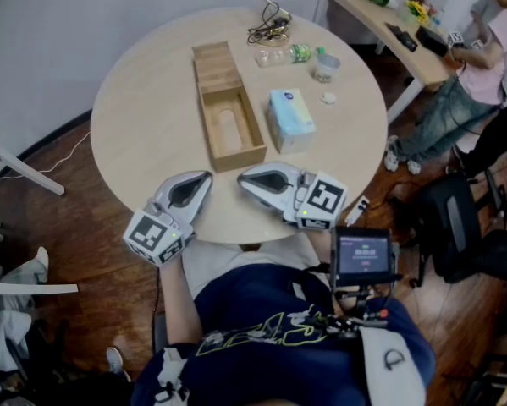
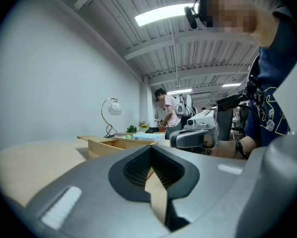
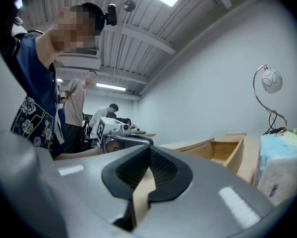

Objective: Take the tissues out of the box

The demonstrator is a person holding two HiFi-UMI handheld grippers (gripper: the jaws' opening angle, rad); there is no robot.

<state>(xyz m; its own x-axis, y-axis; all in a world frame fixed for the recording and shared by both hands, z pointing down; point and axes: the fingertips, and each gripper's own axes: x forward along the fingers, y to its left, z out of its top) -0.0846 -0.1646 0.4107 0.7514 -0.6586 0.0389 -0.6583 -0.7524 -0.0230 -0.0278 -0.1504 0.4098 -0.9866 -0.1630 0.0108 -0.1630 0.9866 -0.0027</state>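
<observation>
1. Left claw [image 1: 204, 177]: positioned at the near edge of the round counter [image 1: 143, 117], pointing level toward the right claw. In the left gripper view the jaws are clenched together, with nothing between them. Its marker cube [image 1: 154, 236] sits at the rear, toward the person.

2. Wooden box [image 1: 240, 156]: located on the counter just beyond the two claw tips, long axis running away from the person. The box is open. Its lid [image 1: 215, 64] lies flat at the far end. Whether anything rests on the box floor cannot be told.

3. Right claw [image 1: 243, 176]: positioned at the near edge of the counter, tip facing the left claw tip, the two tips near each other but apart. In the right gripper view the jaws are clenched, with nothing held.

4. Tissue pack [image 1: 290, 118]: light blue, located outside the box, on the counter just beside the box's right wall.

5. Far side of the counter: a coiled cable [image 1: 268, 30], a plastic bottle [image 1: 300, 53] lying down and a cup [image 1: 326, 66], all well apart from both claws.
</observation>
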